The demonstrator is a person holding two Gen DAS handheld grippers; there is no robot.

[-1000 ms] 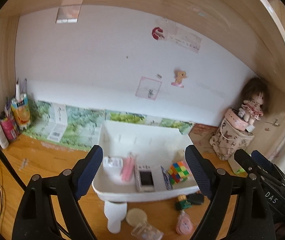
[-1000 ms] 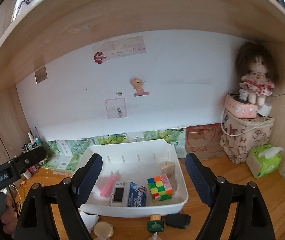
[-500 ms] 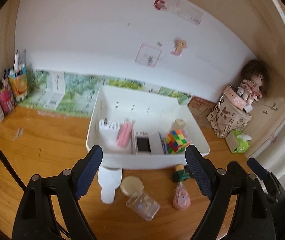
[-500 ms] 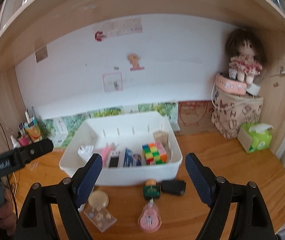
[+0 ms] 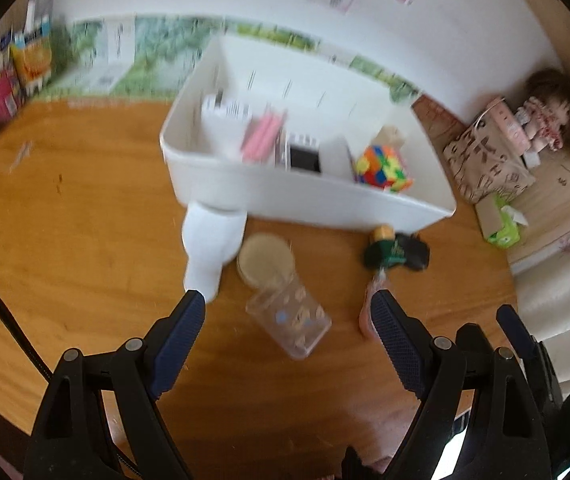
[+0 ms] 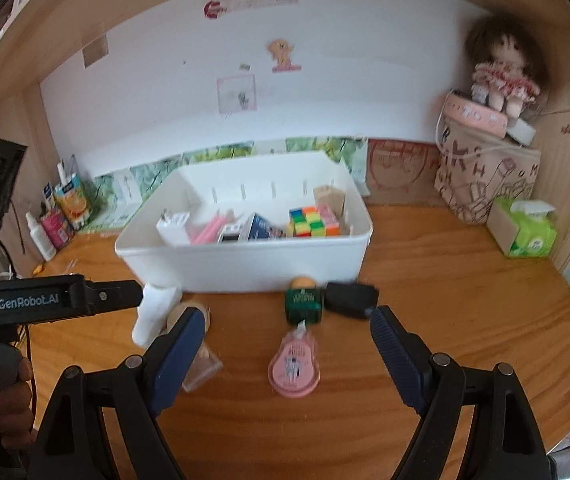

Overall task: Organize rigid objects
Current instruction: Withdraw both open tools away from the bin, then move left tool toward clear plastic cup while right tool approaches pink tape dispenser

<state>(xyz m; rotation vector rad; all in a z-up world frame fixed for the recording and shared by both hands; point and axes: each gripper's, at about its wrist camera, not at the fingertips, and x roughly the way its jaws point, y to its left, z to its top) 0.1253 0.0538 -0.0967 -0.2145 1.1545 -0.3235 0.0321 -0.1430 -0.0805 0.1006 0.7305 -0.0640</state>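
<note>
A white bin (image 5: 221,188) (image 6: 245,260) on the wooden desk holds a colour cube (image 5: 383,168) (image 6: 313,222), pink sticks (image 5: 263,138), a small camera-like box (image 5: 304,156) and other small items. In front of it lie a white bottle (image 5: 211,248) (image 6: 153,310), a round tan lid (image 5: 265,260), a clear plastic box (image 5: 289,318), a green bottle (image 5: 385,246) (image 6: 303,300), a black object (image 6: 351,300) and a pink correction tape (image 6: 293,366). My left gripper (image 5: 287,322) is open above the clear box. My right gripper (image 6: 287,334) is open near the pink tape.
A doll (image 6: 499,68) sits on a patterned bag (image 6: 485,172) at the back right, beside a green tissue box (image 6: 525,232). Bottles and cartons (image 6: 61,216) stand at the back left. A shelf runs overhead. The left tool's body (image 6: 45,300) shows at the right view's left.
Both grippers have tilted down and drawn back toward the loose items in front of the bin. The left view is blurred from motion. Both stay open.
</note>
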